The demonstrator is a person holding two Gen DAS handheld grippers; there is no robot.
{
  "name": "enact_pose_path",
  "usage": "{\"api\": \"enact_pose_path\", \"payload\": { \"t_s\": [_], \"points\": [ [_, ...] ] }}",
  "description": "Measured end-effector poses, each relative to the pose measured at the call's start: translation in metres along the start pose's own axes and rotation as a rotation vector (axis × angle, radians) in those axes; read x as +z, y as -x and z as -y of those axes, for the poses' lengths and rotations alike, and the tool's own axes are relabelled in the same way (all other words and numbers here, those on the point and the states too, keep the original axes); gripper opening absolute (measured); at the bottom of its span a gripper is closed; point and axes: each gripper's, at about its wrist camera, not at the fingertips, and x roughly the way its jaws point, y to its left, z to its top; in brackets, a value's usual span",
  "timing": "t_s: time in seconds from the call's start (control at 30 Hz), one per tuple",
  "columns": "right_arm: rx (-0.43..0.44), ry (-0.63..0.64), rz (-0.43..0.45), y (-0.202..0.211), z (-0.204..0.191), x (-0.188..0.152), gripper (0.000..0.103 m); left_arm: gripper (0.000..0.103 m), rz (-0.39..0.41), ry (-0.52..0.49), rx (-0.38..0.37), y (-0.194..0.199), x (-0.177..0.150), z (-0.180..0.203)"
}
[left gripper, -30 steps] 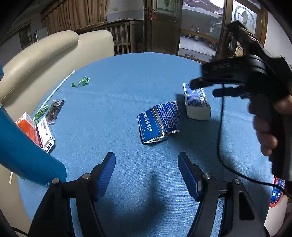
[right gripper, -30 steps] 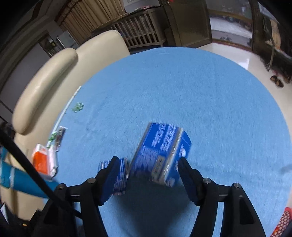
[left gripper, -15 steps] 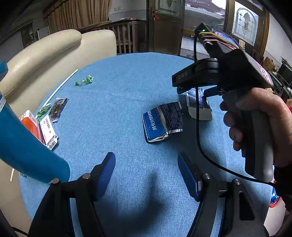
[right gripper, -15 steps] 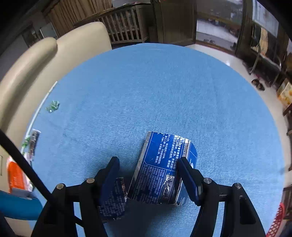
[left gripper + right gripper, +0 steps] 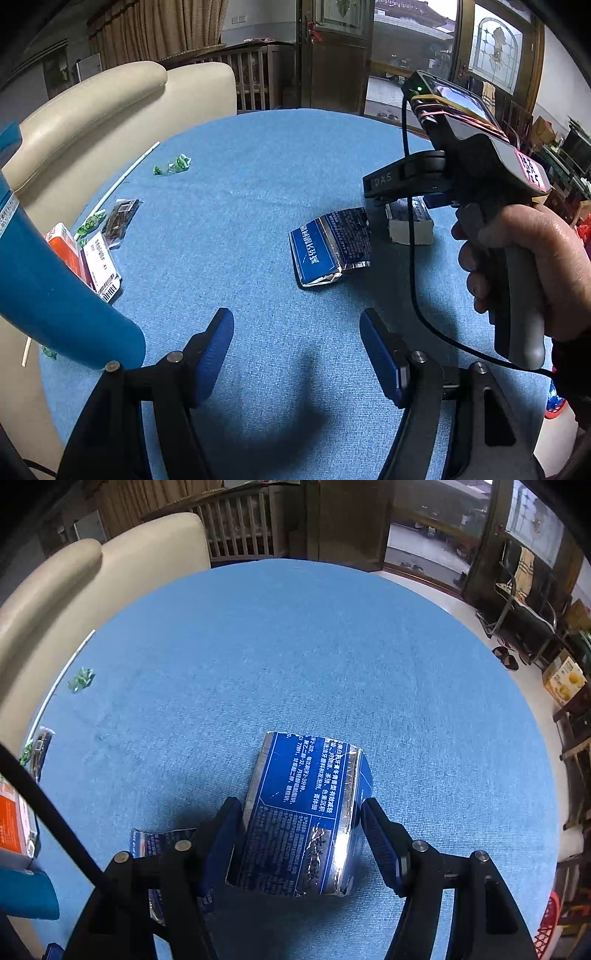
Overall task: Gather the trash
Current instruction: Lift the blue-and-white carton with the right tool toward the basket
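The right gripper (image 5: 301,834) is positioned over a blue box (image 5: 306,812) lying on the blue table (image 5: 295,657). The box is set between the spread jaws; the left pad appears to touch its side, a gap shows at the right pad, and no grip is seen. A torn carton (image 5: 330,249) lies just beside it. The left gripper (image 5: 297,350) is held open and empty above bare cloth. Small wrappers (image 5: 171,166) are scattered near the table's far left edge.

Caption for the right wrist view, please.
Right gripper with jaws open either side of a blue box lying on the blue tablecloth.
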Motion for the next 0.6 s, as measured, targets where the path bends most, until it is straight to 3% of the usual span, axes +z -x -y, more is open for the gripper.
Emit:
{"api": "enact_pose_path", "payload": {
  "t_s": [0.3, 0.6],
  "points": [
    [0.06, -0.04, -0.001, 0.005, 0.017, -0.003, 0.065, 0.071, 0.007, -0.008, 0.01, 0.001, 0.004, 0.0],
    [0.138, -0.052, 0.013, 0.026, 0.05, -0.026, 0.065, 0.071, 0.023, -0.024, -0.001, 0.002, 0.016, 0.005]
  ]
}}
